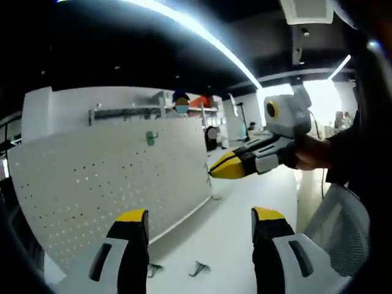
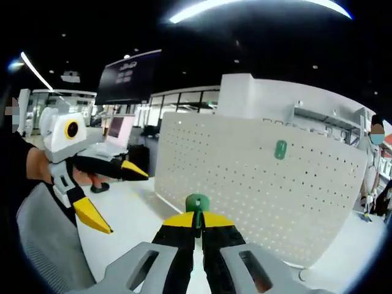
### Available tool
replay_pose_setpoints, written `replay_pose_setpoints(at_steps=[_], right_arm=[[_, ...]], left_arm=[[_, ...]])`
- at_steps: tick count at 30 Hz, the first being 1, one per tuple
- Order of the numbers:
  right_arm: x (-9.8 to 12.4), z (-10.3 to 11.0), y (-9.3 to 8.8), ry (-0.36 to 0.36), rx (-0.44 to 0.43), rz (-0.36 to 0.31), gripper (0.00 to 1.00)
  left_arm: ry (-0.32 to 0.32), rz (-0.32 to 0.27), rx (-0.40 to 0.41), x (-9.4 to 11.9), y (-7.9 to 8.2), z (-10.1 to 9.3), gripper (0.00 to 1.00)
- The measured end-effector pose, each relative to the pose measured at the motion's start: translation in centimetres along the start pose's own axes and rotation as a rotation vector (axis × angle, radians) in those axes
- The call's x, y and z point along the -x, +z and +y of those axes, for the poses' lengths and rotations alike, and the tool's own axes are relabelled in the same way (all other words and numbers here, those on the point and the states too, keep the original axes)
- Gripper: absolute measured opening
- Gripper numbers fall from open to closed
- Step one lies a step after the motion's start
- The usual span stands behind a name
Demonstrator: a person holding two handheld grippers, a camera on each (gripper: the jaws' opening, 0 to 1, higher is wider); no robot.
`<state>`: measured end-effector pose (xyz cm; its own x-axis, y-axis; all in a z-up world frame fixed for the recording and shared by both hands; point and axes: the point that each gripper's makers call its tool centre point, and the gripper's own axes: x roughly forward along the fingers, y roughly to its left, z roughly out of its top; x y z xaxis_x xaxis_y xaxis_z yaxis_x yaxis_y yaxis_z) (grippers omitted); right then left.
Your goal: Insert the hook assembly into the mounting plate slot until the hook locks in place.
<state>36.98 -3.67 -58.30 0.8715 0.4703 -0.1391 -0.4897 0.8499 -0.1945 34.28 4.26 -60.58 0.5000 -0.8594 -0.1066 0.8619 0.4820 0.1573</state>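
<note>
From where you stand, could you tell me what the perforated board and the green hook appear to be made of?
The perforated board looks like white-painted sheet metal: thin, matte, with even rows of punched holes; moulded plastic is possible. The green hook, held in the shut right gripper, looks like glossy green plastic or coated metal; too small to tell. A second green hook already hangs on the board.

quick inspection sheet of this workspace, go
surface: white table, pegboard standing upright on it
job's things: green hook pinched in the right gripper, short of the board; another green hook already on the pegboard
clutter: two small hooks lying on the table near the board's foot
grippers: right shut on its hook; left gripper open, holding nothing
cables: nothing seen
surroundings: chair back, shelving, ceiling light strips
</note>
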Motion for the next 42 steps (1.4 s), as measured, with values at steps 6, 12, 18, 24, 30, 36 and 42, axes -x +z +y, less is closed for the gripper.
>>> replay_pose_setpoints(at_steps=[6,12,18,24,30,36,42], right_arm=[[-0.3,-1.1,0.6,-0.031,-0.007,-0.008,0.01],[-0.6,-2.9,1.5,-0.072,0.008,-0.018,0.01],[-0.6,-6.1,2.5,-0.142,0.008,-0.032,0.01],[-0.9,-9.9,4.1,-0.219,0.009,-0.057,0.01],[-1.2,-12.6,4.8,-0.278,-0.047,-0.077,0.01],[-2.0,-14.0,4.5,-0.305,-0.064,-0.072,0.01],[-3.2,-16.1,4.9,-0.340,-0.096,-0.084,0.01]], left_arm=[[0.021,-0.018,0.009,0.5,-1.1,0.2,0.73],[0.020,-0.035,-0.004,0.7,-1.6,0.0,0.75],[0.013,-0.027,-0.011,0.6,-2.3,-0.2,0.76],[0.018,-0.036,0.003,0.7,-2.8,-0.5,0.76],[0.023,-0.032,0.009,0.8,-3.4,-0.7,0.76],[0.020,-0.020,0.024,0.8,-4.2,-1.0,0.76],[0.019,-0.002,0.012,0.7,-4.8,-0.9,0.76]])
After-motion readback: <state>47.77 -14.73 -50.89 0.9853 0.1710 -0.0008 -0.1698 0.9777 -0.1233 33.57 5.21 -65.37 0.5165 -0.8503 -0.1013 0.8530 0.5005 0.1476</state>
